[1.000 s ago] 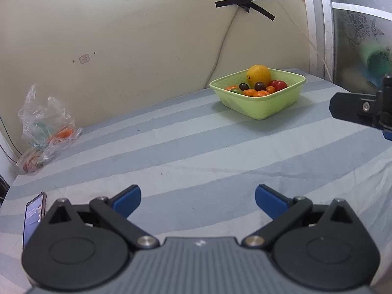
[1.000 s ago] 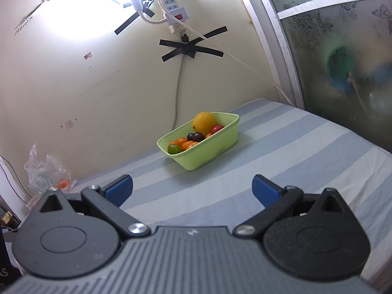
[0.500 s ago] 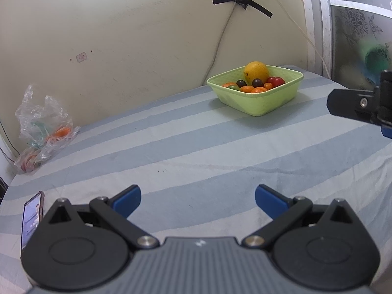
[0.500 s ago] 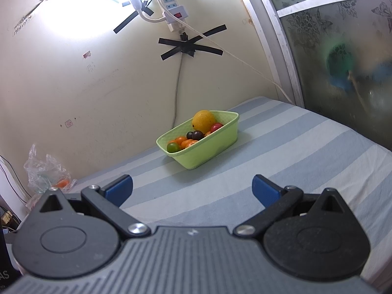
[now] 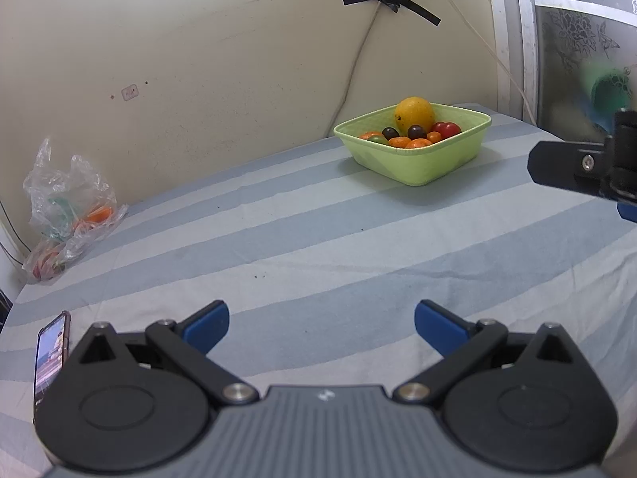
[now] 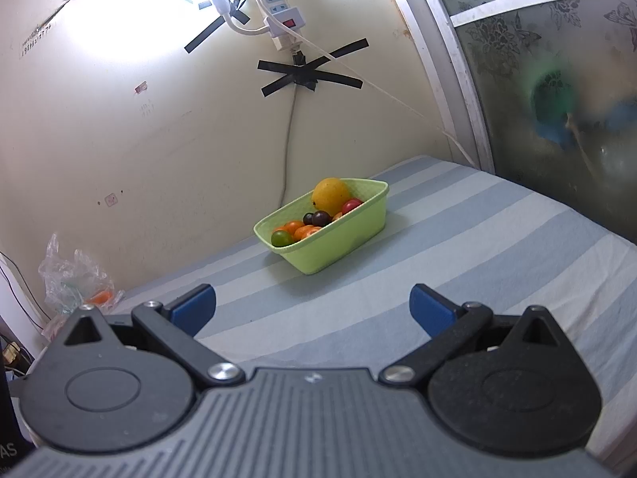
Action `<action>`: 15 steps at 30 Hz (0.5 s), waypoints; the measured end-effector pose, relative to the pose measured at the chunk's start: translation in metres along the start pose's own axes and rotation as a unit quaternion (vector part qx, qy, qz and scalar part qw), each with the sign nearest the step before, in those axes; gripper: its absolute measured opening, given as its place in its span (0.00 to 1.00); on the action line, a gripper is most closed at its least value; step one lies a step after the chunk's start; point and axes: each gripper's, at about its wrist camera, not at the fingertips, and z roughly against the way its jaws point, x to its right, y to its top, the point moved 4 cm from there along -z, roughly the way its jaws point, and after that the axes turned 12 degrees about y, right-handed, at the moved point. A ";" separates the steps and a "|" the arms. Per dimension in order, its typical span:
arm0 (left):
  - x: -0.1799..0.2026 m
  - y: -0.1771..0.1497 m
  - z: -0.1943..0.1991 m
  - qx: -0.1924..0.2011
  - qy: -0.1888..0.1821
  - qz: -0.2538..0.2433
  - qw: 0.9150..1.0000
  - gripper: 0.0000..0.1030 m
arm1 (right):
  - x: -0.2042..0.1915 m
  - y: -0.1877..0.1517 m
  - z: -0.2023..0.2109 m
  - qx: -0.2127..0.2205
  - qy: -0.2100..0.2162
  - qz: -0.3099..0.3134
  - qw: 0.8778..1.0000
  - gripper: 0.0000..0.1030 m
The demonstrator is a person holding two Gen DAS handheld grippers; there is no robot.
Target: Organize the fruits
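Observation:
A light green basket [image 5: 422, 167] [image 6: 338, 245] stands at the far end of the striped table, near the wall. It holds a large yellow-orange fruit [image 5: 414, 113] [image 6: 330, 193], small oranges [image 5: 414, 142] [image 6: 304, 232], dark grapes [image 5: 416, 131] [image 6: 320, 218], red tomatoes [image 5: 446, 129] [image 6: 351, 206] and a green fruit [image 6: 280, 238]. My left gripper [image 5: 321, 320] is open and empty, well short of the basket. My right gripper [image 6: 312, 306] is also open and empty, nearer the basket. Its black side [image 5: 577, 169] shows at the right edge of the left wrist view.
A crumpled clear plastic bag [image 5: 67, 211] [image 6: 75, 283] with something orange inside lies at the table's far left by the wall. A phone [image 5: 51, 354] lies at the left front edge. A cable [image 5: 354, 67] hangs down the wall behind the basket. A frosted glass panel [image 6: 557, 99] bounds the right.
Both views have shifted only slightly. The basket sits a little lower and nearer in the left wrist view. Both grippers stay open and empty.

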 end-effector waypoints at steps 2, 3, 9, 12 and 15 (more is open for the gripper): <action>0.000 0.000 -0.001 -0.001 -0.001 -0.001 1.000 1.00 | 0.000 0.000 0.000 0.000 -0.001 0.000 1.000 1.00; 0.000 0.000 -0.001 -0.002 -0.002 -0.001 1.000 1.00 | 0.000 0.000 0.000 0.000 -0.001 0.000 1.000 1.00; 0.002 -0.001 -0.003 -0.010 -0.008 -0.003 1.000 1.00 | 0.000 -0.001 -0.001 -0.003 0.000 -0.001 1.000 1.00; 0.003 -0.001 -0.006 -0.018 -0.015 -0.004 1.000 1.00 | 0.000 0.000 -0.004 -0.004 -0.001 -0.001 1.000 1.00; 0.004 -0.002 -0.007 -0.021 -0.018 -0.005 1.000 1.00 | 0.001 0.000 -0.005 -0.006 0.000 -0.001 1.000 1.00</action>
